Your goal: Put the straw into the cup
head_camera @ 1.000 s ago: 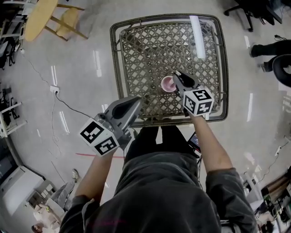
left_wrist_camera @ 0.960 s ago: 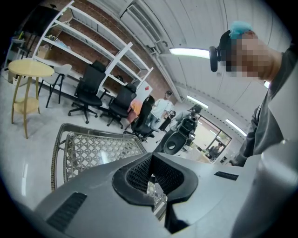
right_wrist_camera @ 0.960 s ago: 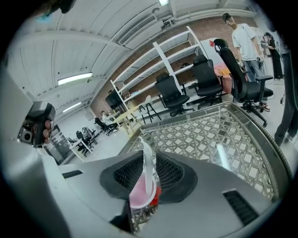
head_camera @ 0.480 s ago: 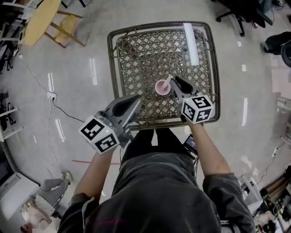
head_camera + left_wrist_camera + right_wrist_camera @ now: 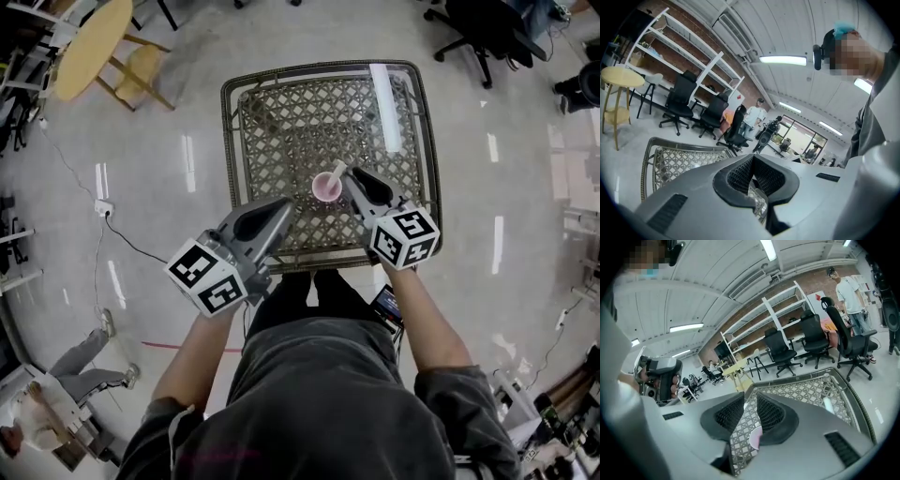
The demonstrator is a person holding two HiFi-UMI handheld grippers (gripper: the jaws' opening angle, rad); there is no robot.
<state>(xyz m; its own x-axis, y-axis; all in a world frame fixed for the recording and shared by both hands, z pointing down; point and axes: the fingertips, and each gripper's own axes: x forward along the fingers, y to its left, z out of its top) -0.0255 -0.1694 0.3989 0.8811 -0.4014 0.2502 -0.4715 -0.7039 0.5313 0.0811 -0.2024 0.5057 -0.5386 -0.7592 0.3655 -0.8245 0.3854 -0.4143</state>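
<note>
A pink cup (image 5: pixel 325 187) stands on the wicker table with a glass top (image 5: pixel 281 122), near its front edge. A pale straw (image 5: pixel 337 172) sticks out of the cup and leans to the right. My right gripper (image 5: pixel 348 177) hovers just right of the cup, close to the straw, open with a narrow gap and nothing between its fingers. Through that gap in the right gripper view (image 5: pixel 751 397) the cup (image 5: pixel 754 439) shows below. My left gripper (image 5: pixel 280 209) is shut and empty, held at the table's front left edge, its jaws meeting at the tip (image 5: pixel 752 157).
A round wooden stool (image 5: pixel 89 37) stands at the far left and office chairs (image 5: pixel 478 28) at the far right. A cable (image 5: pixel 141 225) runs over the floor on the left. Shelves, chairs and people fill the room behind the table (image 5: pixel 811 390).
The right gripper has drawn back from over the cup toward its right side, and the straw now stands free in the cup. The left gripper has hardly moved.
</note>
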